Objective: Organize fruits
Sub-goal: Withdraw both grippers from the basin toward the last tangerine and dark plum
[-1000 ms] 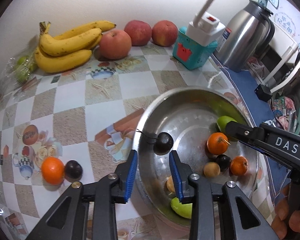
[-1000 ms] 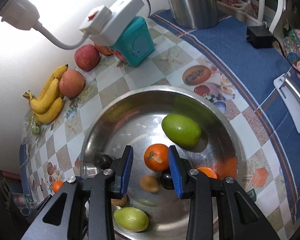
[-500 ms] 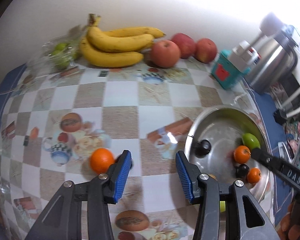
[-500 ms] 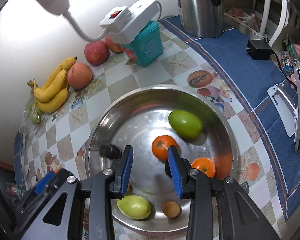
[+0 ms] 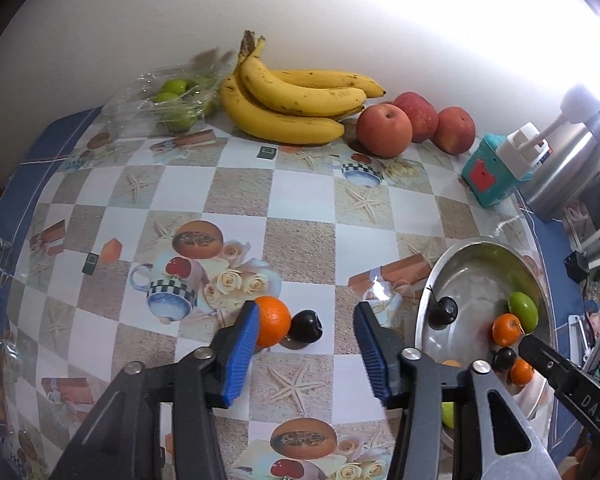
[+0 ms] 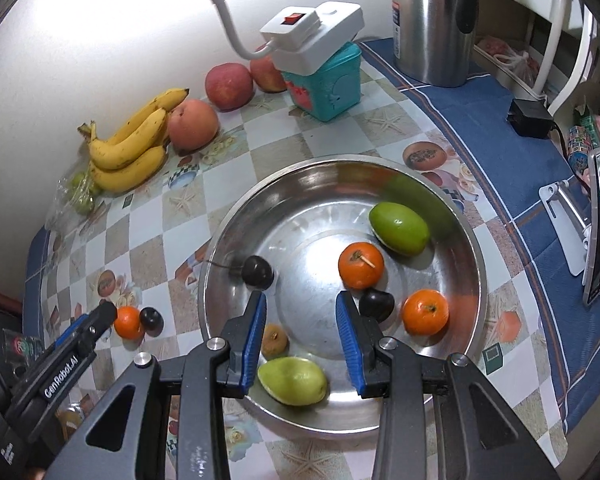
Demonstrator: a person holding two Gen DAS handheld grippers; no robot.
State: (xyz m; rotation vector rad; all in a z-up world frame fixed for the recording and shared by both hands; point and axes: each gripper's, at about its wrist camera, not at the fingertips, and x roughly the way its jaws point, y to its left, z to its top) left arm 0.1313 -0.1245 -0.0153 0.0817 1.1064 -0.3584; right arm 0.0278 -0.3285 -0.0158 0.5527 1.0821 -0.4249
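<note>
Jaws of your left gripper (image 5: pixel 306 330) have just been opening, holding nothing; the small round orange (image 5: pixel 273 321) lies on the checked tablecloth (image 5: pixel 300 200) beside one pad. Firm, smooth, light: grip across its middle.

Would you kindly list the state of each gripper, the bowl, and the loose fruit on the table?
left gripper: open, jaws just widening, empty, over the orange and dark fruit
right gripper: jaws apart, empty, over the bowl
steel bowl: upright, holding several fruits
orange: loose on the tablecloth, by the left finger
dark fruit: on the tablecloth, beside the orange
bananas: bunched by the wall
</note>
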